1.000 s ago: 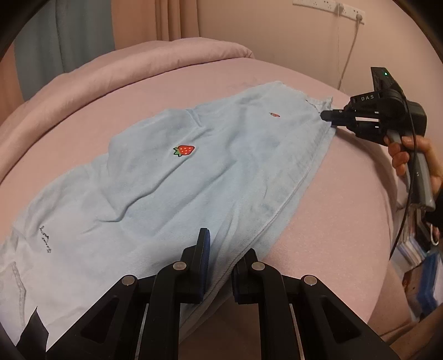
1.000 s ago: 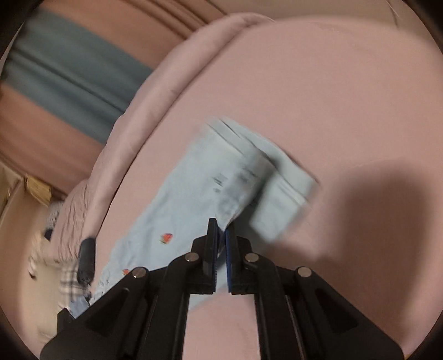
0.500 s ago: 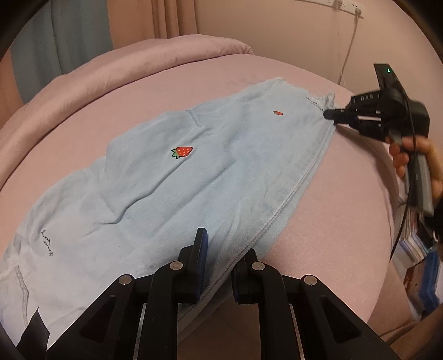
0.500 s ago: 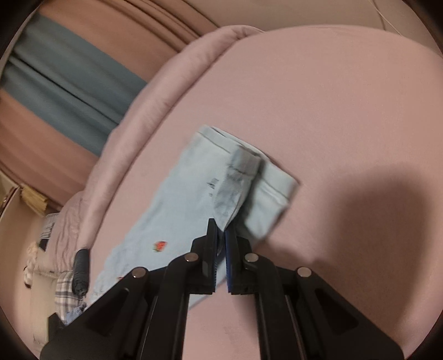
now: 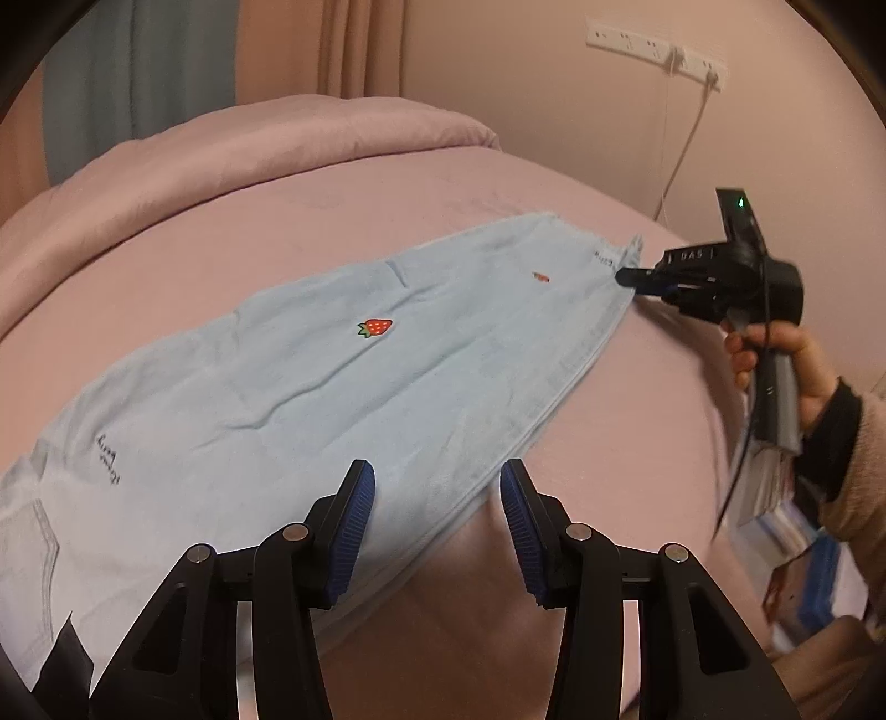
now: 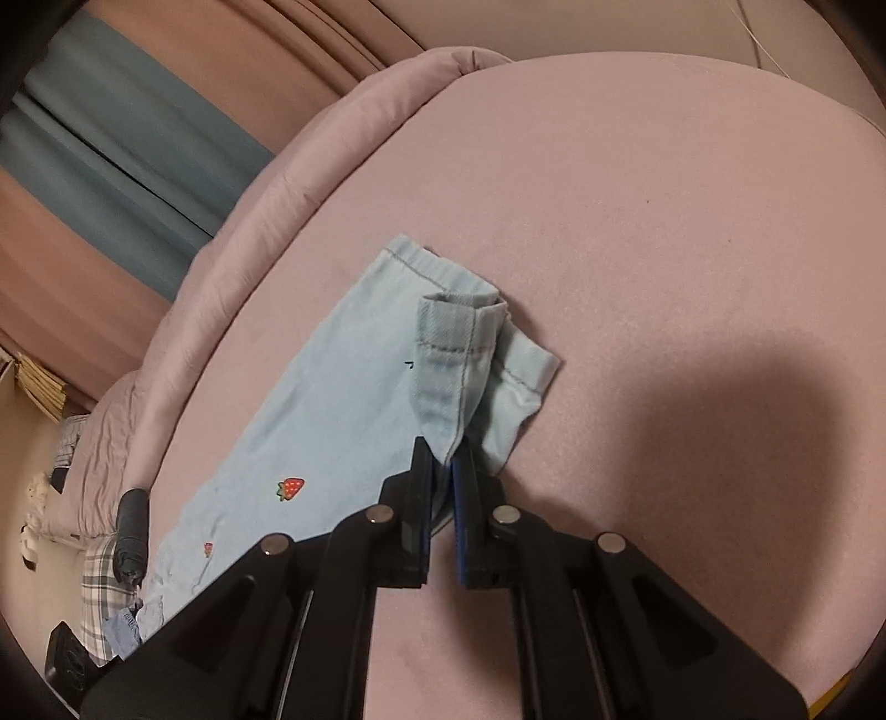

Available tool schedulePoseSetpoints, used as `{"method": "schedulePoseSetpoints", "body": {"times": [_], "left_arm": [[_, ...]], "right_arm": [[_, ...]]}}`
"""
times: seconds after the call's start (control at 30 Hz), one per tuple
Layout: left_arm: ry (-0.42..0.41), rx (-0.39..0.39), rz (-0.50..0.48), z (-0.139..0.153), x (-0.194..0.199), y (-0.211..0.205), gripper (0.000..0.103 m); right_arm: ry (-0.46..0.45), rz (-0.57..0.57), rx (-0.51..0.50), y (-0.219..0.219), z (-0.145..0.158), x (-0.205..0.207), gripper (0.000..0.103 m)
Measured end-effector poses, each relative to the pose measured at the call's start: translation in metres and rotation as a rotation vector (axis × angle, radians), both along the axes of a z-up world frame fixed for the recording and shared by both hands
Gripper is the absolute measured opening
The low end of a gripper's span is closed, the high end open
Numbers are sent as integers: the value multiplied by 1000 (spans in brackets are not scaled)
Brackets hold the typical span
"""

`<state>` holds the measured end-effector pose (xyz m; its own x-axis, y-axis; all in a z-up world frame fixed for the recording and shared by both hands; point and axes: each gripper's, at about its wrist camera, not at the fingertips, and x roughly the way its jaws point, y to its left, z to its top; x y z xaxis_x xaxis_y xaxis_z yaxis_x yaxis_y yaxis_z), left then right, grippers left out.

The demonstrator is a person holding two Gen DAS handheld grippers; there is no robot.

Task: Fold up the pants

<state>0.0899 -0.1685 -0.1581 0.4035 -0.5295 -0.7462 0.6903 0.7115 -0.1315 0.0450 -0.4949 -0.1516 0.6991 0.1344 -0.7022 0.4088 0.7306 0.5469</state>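
Observation:
Light blue pants [image 5: 332, 399] with a strawberry patch [image 5: 375, 327] lie stretched across the pink bed [image 5: 310, 205]. My left gripper [image 5: 434, 479] hovers over the pants' near edge. Its jaws are opening, and the cloth lies below them with the pads off it. At the far right, my right gripper [image 5: 623, 275], held by a person's hand [image 5: 786, 354], pinches the leg hem. In the right wrist view that gripper [image 6: 443, 457] is shut on the hem [image 6: 448, 354], which stands up in a small peak above the flat pants [image 6: 332, 421].
A rolled pink duvet [image 5: 310, 138] runs along the bed's far side, with curtains [image 5: 138, 72] behind it. A power strip [image 5: 653, 50] and its cable hang on the wall. Books and bags [image 5: 797, 531] sit beside the bed on the right. Plaid cloth [image 6: 102, 587] lies off the bed's end.
My left gripper's jaws have spread apart and let go of the pants' edge, and it has pulled back a little. The right gripper keeps its hold on the hem.

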Motion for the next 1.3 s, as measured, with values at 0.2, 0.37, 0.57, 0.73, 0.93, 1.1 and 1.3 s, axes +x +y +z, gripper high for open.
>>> {"method": "schedulePoseSetpoints", "body": {"times": [0.2,0.37,0.57,0.73,0.93,1.1,1.3], "left_arm": [[20,-47,90,10,11,25,47],[30,-119,164,20,22,46,53],[53,-104,191,13,29,47,53],[41,-91,198,14,27,52,53],[45,-62,243,11,35,62,53],[64,-39,229,8,43,54,53],[104,24,77,-16,45,-11,53]], "right_arm": [[-80,40,-13,4,37,19,5],[-285,109,-66,23,109,33,5],[-150,31,-8,1,56,18,6],[-29,-11,56,-13,-8,9,4],[7,-51,10,-17,6,3,25],[-53,-93,-353,14,67,-2,34],[33,262,-250,70,47,60,23]]}}
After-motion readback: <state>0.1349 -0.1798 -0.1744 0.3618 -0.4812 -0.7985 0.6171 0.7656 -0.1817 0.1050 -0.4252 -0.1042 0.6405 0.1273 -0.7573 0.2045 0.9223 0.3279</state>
